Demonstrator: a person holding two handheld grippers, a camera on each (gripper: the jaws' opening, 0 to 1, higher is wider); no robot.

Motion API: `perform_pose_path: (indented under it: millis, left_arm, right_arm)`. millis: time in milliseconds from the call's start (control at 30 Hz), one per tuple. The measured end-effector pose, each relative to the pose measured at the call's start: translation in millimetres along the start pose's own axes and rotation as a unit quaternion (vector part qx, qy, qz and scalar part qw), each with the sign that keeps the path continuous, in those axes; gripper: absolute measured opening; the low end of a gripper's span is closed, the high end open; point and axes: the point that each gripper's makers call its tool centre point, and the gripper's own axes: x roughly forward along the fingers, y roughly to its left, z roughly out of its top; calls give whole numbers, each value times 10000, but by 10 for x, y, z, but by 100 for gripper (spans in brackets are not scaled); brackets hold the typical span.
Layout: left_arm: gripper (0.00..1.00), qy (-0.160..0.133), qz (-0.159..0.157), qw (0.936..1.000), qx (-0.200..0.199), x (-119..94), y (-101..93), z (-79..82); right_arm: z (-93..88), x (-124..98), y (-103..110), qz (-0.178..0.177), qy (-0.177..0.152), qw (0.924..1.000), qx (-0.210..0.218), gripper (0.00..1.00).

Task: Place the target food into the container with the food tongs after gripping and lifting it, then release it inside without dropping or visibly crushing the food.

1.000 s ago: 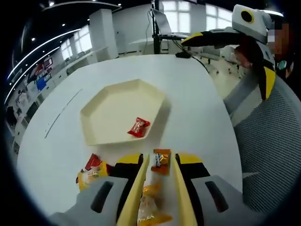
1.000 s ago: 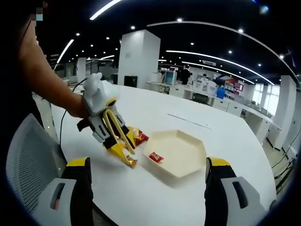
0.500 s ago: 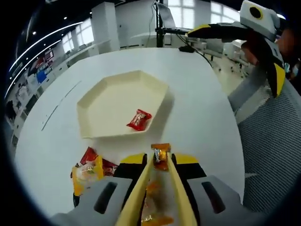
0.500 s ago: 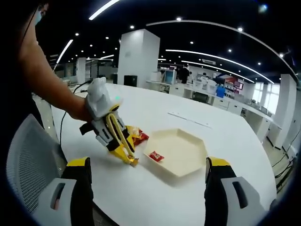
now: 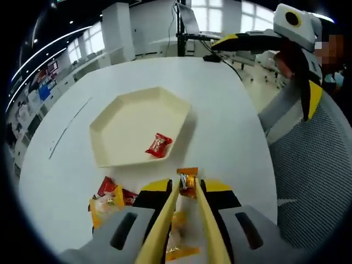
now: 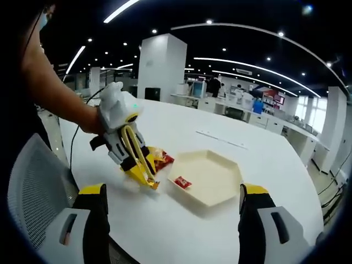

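Left gripper (image 5: 187, 184): its two long yellow tong blades are pressed together on an orange-wrapped candy (image 5: 188, 182) at their tips. In the right gripper view the same gripper (image 6: 148, 181) slants down toward the table with the candy (image 6: 152, 184) at its point, seemingly just off the surface.
Loose snacks: a yellow packet (image 5: 107, 203) and a red packet (image 5: 109, 187) lie on the table just left of the blades, near the tray's closest edge; more orange wrappers (image 5: 177, 247) sit beneath the blades.
Table (image 5: 231, 137): white and round.
Tray (image 5: 118, 129): a cream hexagonal container beyond the tong tips, apart from them. In the right gripper view the tray (image 6: 217, 165) lies just right of the left gripper's tips.
Red candy (image 5: 158, 146): one wrapped piece rests inside the tray, near its closer right wall.
Right gripper (image 6: 173, 220): jaws spread wide apart, nothing between them, above the table's near edge.
Chair (image 5: 313, 181): grey mesh back, right of the table.
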Motion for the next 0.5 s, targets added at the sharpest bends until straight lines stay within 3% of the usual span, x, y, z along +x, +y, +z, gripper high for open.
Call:
perform_pose_path:
  millis: [233,500]
  left_arm:
    - [17,-54,36,10000,-60,-132,194,154]
    - [17,-241,17,9997,-47,-194,368,452]
  right_arm:
    - [4,-1,4,8,-3,10000,-10,98]
    - [16,-7,-5,-18,-26,10000,1,98]
